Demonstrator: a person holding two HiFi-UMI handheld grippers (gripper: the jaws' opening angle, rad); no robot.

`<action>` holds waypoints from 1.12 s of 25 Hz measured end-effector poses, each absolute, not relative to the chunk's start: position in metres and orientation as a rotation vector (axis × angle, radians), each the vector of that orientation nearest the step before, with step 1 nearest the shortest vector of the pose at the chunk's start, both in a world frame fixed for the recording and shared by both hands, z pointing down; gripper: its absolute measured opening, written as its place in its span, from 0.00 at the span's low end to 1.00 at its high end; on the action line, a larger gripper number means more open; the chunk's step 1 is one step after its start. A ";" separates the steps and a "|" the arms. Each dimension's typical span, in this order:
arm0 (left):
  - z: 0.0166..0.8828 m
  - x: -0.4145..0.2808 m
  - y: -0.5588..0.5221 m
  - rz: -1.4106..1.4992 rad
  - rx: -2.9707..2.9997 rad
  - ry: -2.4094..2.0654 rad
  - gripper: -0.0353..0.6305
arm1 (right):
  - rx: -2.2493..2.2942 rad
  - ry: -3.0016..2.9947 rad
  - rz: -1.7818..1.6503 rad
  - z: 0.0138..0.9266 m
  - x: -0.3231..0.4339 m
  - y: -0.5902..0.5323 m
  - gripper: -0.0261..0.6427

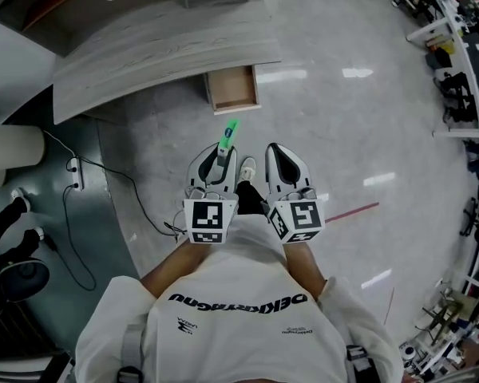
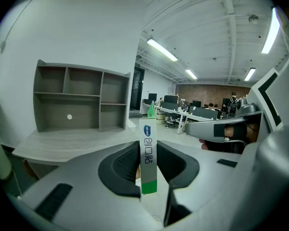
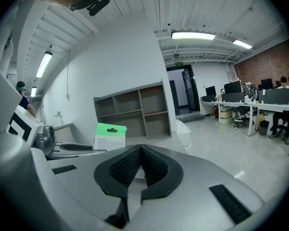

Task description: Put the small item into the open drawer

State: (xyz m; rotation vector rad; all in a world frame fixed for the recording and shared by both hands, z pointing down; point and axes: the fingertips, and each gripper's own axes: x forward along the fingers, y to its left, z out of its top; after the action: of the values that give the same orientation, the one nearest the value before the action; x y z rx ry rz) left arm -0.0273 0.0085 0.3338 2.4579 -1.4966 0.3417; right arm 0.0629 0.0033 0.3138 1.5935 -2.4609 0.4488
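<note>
The box (image 2: pixel 148 150) is white and green, the desk (image 1: pixel 144 54) grey wood-grain.

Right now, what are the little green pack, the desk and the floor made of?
Pack: probably thin printed card, flat with sharp edges, pinched in the left claw.
Desk: grey wood grain, likely laminate, matte.
Floor: pale stone or tile, glossy with bright reflections.

Two grippers show at the lower middle of the head view: one left gripper (image 1: pixel 221 155) and one right gripper (image 1: pixel 273 152). There are two marker cubes, one (image 1: pixel 208 221) on the left gripper and one (image 1: pixel 301 219) on the right. There is one green-and-white packet (image 1: pixel 228 133), just above centre. One open drawer (image 1: pixel 232 88) and one grey desk (image 1: pixel 144 58) fill the upper part. One shelf unit (image 2: pixel 79 97) appears at the left of the left gripper view.
</note>
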 end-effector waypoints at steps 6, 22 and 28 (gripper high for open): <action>0.357 -0.016 -0.025 0.387 2.374 -1.518 0.21 | 1.508 -2.465 0.508 0.334 0.072 -0.034 0.08; 0.432 -0.003 -0.096 0.469 2.224 -1.561 0.21 | 1.390 -2.443 0.623 0.403 0.091 -0.106 0.08; 0.468 -0.001 -0.117 0.506 2.185 -1.555 0.21 | 1.386 -2.397 0.690 0.439 0.096 -0.117 0.08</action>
State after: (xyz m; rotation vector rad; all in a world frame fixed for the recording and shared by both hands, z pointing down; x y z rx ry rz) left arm -0.0012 -0.1165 0.4682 2.1847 -1.5554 0.5065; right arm 0.0959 -0.1168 0.4390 1.3861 -2.3968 0.6902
